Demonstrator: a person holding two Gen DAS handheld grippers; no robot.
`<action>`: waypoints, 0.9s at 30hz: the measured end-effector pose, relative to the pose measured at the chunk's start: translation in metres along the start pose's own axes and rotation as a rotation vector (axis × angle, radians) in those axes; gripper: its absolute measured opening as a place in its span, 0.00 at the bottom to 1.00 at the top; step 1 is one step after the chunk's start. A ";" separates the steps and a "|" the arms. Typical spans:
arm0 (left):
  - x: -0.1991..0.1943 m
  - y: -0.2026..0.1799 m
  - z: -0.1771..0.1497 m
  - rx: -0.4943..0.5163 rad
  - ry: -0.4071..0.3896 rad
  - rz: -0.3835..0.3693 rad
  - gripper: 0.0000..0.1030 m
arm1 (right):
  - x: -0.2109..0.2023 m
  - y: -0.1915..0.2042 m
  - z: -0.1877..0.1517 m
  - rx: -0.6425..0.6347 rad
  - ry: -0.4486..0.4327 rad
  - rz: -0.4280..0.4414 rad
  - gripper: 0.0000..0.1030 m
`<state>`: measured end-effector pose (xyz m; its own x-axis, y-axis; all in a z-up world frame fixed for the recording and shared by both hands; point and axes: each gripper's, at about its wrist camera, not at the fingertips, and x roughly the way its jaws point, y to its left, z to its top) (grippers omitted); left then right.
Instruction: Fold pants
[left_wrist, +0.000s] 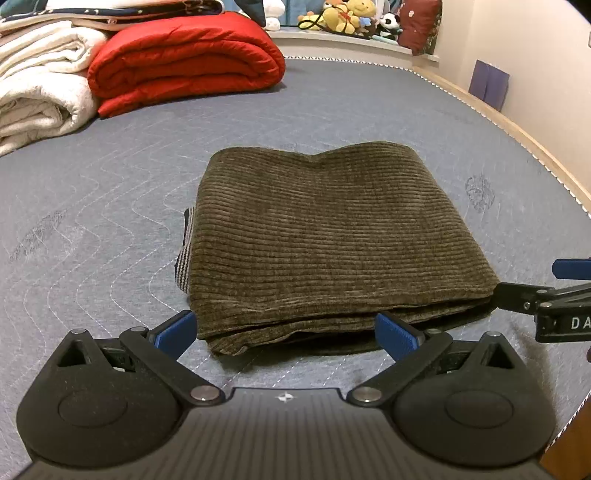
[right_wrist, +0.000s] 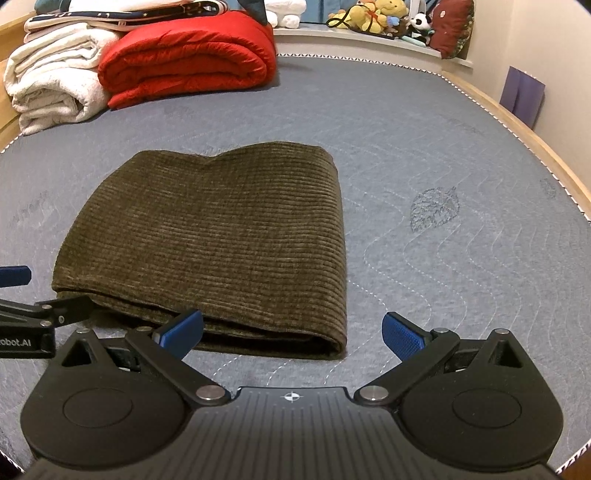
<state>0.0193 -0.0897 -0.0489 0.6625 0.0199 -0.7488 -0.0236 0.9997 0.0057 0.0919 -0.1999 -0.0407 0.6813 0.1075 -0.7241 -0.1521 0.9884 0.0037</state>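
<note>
Olive-brown corduroy pants (left_wrist: 332, 236) lie folded into a thick rectangle on the grey-blue quilted mattress (left_wrist: 110, 206); a striped lining peeks out at their left edge. My left gripper (left_wrist: 286, 332) is open just in front of the near folded edge, holding nothing. In the right wrist view the same pants (right_wrist: 214, 243) lie left of centre. My right gripper (right_wrist: 293, 332) is open at their near right corner, holding nothing. The right gripper's arm (left_wrist: 546, 302) shows at the right edge of the left wrist view, and the left gripper's arm (right_wrist: 40, 314) at the left edge of the right wrist view.
A folded red quilt (left_wrist: 184, 59) and white blankets (left_wrist: 37, 85) are stacked at the far left of the mattress. Stuffed toys (left_wrist: 351, 16) and a dark red cushion (left_wrist: 421, 22) sit on a ledge behind. A wooden bed edge (left_wrist: 517, 129) runs along the right.
</note>
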 end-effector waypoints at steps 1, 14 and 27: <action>0.000 0.000 0.000 0.000 0.000 0.000 0.99 | 0.001 0.000 0.000 0.001 0.002 -0.002 0.99; 0.003 -0.001 0.000 0.001 0.012 -0.004 0.99 | 0.001 -0.001 0.001 -0.004 0.003 0.005 0.99; 0.001 -0.001 0.000 0.001 0.005 -0.006 1.00 | 0.001 0.000 0.000 -0.007 0.006 0.003 0.99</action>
<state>0.0199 -0.0903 -0.0500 0.6592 0.0135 -0.7518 -0.0190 0.9998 0.0013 0.0926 -0.2001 -0.0411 0.6764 0.1102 -0.7282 -0.1590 0.9873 0.0017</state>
